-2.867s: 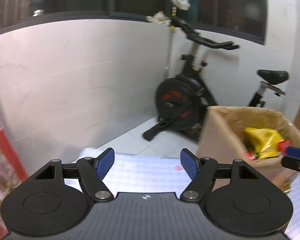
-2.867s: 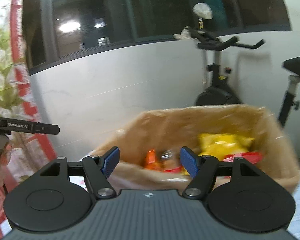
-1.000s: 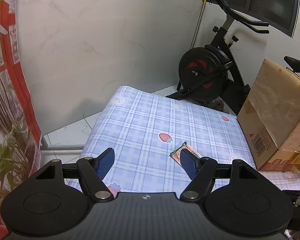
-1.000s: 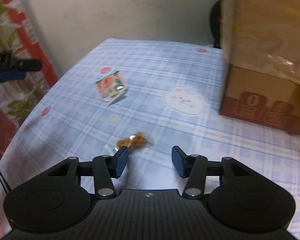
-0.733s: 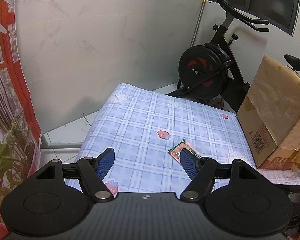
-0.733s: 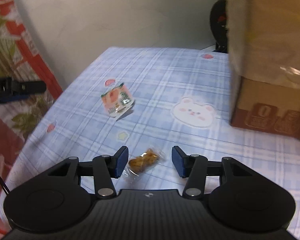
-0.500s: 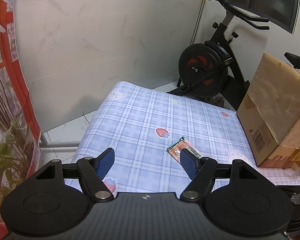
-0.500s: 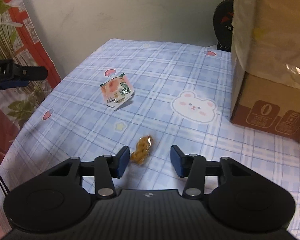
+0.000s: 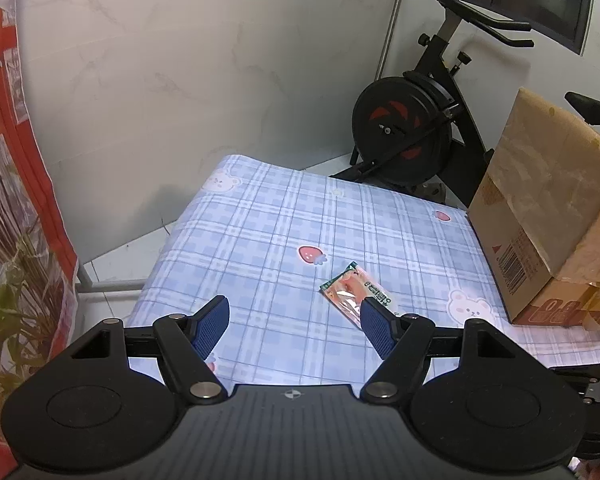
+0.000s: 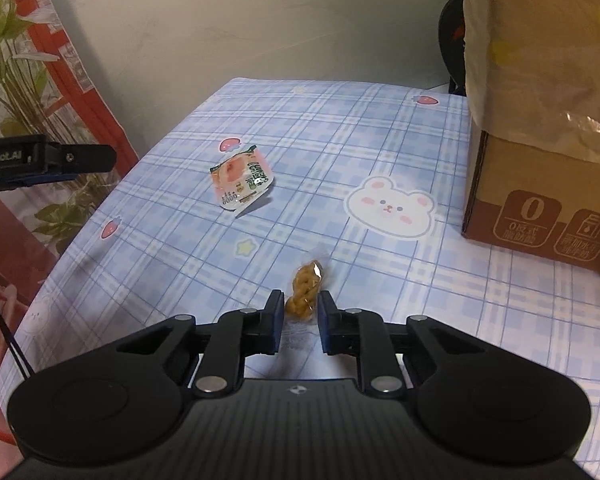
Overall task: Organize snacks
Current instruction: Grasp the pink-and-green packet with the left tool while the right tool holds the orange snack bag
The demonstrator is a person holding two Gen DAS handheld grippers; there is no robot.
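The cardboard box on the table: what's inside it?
Nothing inside shows now: both views catch only the cardboard box from outside, its wall hiding the contents. A crinkled plastic liner drapes over its side.

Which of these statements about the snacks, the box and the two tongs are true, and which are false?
1. The right tongs are closed on the small brown twisted snack. True.
2. The left tongs hold the pink snack packet. False: they are open and empty; the packet lies flat on the checked tablecloth.
3. The cardboard box stands on the tablecloth. True.
4. The pink packet is already inside the box. False: it lies on the cloth, apart from the box.
5. An exercise bike stands beyond the table. True.
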